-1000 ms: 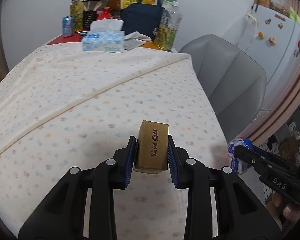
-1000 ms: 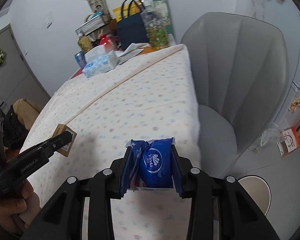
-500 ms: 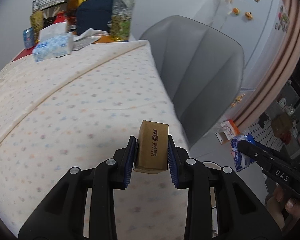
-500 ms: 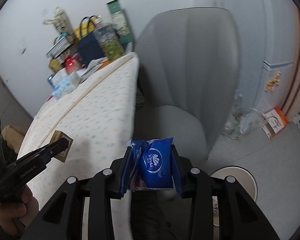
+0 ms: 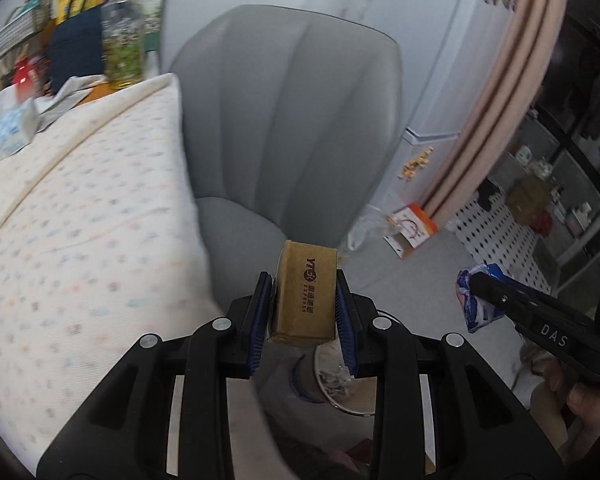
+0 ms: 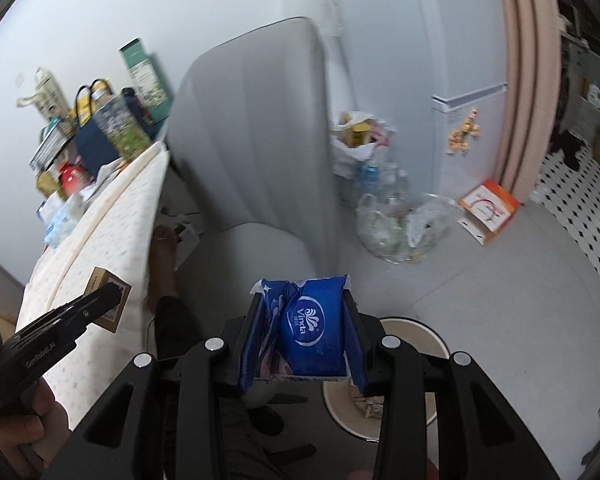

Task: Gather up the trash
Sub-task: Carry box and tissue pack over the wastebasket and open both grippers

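My left gripper (image 5: pixel 303 312) is shut on a small brown cardboard box (image 5: pixel 305 292), held in the air past the table's edge, over the floor in front of a grey chair. My right gripper (image 6: pixel 303 334) is shut on a blue tissue packet (image 6: pixel 310 328). A round white bin (image 6: pixel 414 360) with scraps inside stands on the floor below the right gripper, partly hidden by its fingers; the same bin (image 5: pixel 340 380) shows under the left gripper. The packet (image 5: pixel 474 300) also appears at the right of the left wrist view, and the box (image 6: pixel 110 298) at the left of the right wrist view.
A grey armchair (image 5: pixel 292 120) stands beside the table with a dotted cloth (image 5: pixel 80 240). A clear plastic bag of rubbish (image 6: pixel 404 224) and an orange-and-white carton (image 6: pixel 488 212) lie on the floor by the white fridge (image 6: pixel 468 120). Bottles, a navy bag and tissue box crowd the table's far end.
Both grippers have swung to the right, off the table and out over the floor, each keeping its item. The chair, floor and white bin have come into view.
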A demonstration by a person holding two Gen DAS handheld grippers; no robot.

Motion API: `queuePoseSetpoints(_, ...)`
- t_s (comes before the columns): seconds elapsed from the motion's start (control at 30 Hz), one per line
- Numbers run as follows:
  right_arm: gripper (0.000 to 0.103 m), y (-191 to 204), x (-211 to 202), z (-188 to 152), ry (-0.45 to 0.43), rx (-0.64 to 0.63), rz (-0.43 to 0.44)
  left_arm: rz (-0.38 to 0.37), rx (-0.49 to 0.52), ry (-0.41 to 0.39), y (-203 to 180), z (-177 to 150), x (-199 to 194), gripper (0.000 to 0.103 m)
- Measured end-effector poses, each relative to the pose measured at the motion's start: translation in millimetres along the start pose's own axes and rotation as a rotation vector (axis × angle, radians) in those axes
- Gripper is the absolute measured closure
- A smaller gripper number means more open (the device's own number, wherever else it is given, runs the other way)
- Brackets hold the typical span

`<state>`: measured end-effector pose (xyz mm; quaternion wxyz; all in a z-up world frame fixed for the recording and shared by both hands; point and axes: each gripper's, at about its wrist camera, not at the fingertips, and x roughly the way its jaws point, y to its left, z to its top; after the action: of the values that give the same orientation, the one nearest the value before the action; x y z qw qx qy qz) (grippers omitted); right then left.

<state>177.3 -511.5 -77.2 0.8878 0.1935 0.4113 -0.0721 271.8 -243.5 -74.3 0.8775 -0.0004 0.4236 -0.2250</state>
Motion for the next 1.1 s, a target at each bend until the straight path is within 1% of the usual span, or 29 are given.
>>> queuePoseSetpoints(0.03,0.064,-4.6,0.5,0.4,-0.001,0.009,-0.003,-0.005,0.007,0.004,-5.1,0.2,2.3,0.072)
queuePoseSetpoints(0.1,0.055,-16.1,1.5,2.2,-0.004,0.035,-0.001,-0.011,0.019,0.011,-14.3,0.6,6.9,0.072)
queuePoseSetpoints(0.13,0.044,-21.4,1.6,2.7,-0.009,0.049,-0.001,-0.012,0.024,0.014,-17.4,0.8,8.4,0.072)
queuePoseSetpoints(0.17,0.035,-28.3,0.6,2.8,-0.025,0.064,-0.009,-0.013,0.028,0.017,-19.9,0.6,9.7,0.072)
queuePoseSetpoints(0.23,0.031,-36.2,0.1,3.2,-0.033,0.075,-0.030,-0.012,0.038,0.023,-25.5,0.0,12.2,0.072)
queuePoseSetpoints(0.47,0.031,-63.1,0.8,-0.9,-0.021,0.125,-0.019,-0.019,0.065,0.052,-44.9,-5.5,21.6,0.072)
queuePoseSetpoints(0.67,0.031,-85.1,-9.1,-6.7,-0.030,0.156,-0.038,-0.040,0.100,0.072,-68.2,-8.2,31.9,0.072)
queuePoseSetpoints(0.77,0.027,-102.1,-21.3,-8.0,-0.054,0.178,-0.063,-0.061,0.119,0.085,-81.6,-9.4,38.5,0.072)
queuePoseSetpoints(0.97,0.024,-129.9,-42.8,-11.1,-0.083,0.222,-0.109,-0.125,0.160,0.128,-116.3,-12.5,52.1,0.071)
queuePoseSetpoints(1.0,0.023,-134.1,-45.6,-12.2,-0.086,0.229,-0.117,-0.144,0.167,0.139,-122.9,-13.5,54.7,0.069)
queuePoseSetpoints(1.07,0.022,-140.3,-49.2,-14.3,-0.091,0.241,-0.124,-0.165,0.170,0.148,-128.9,-15.2,57.0,0.041)
queuePoseSetpoints(1.1,0.022,-143.8,-50.6,-15.7,-0.093,0.246,-0.128,-0.185,0.167,0.146,-131.6,-15.9,56.8,0.037)
